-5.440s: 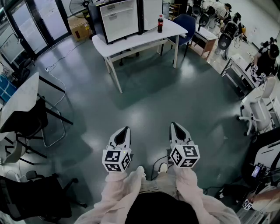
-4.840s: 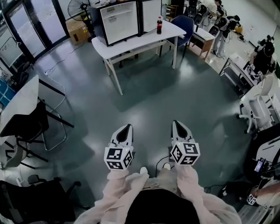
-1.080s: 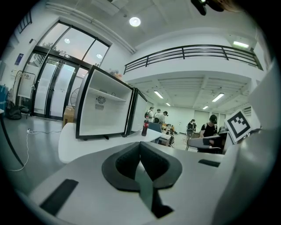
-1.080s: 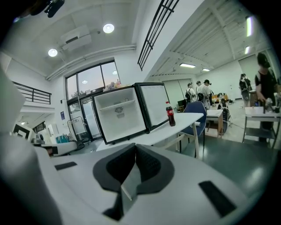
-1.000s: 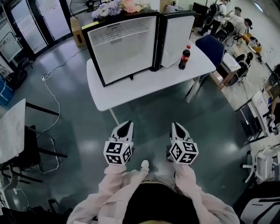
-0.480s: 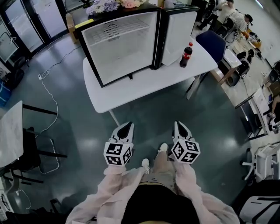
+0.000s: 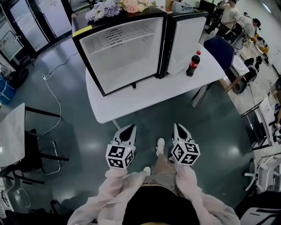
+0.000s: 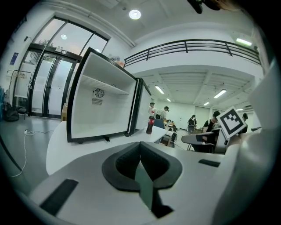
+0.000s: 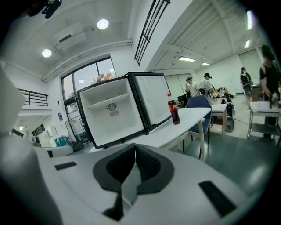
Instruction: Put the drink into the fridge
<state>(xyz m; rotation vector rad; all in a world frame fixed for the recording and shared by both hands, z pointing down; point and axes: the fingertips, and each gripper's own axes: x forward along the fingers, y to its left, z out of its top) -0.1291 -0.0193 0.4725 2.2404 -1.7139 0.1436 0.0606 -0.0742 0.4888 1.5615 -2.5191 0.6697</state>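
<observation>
A cola bottle [image 7: 192, 64] with a red cap and label stands upright on the white table [image 7: 145, 94], just right of the mini fridge [image 7: 120, 48]. The fridge's door [image 7: 186, 35] is swung open and its white inside is empty. Both grippers hang over the floor in front of the table. My left gripper [image 7: 128, 130] is shut with nothing in it. My right gripper [image 7: 180, 128] is shut and empty too. The bottle [image 9: 174, 111] shows small beside the fridge [image 9: 114, 115] in the right gripper view, and farther off as the bottle [image 8: 150, 124] in the left gripper view.
A blue chair [image 7: 221, 50] sits behind the table's right end. Flowers [image 7: 116, 7] lie on the fridge top. A black chair [image 7: 37, 149] and another white desk [image 7: 11, 134] stand at the left, with a cable [image 7: 52, 99] on the floor. People sit at desks far right.
I have walked toward the table: fridge, table and bottle have grown and slid nearer in the head view. Both grippers stay shut and side by side.
</observation>
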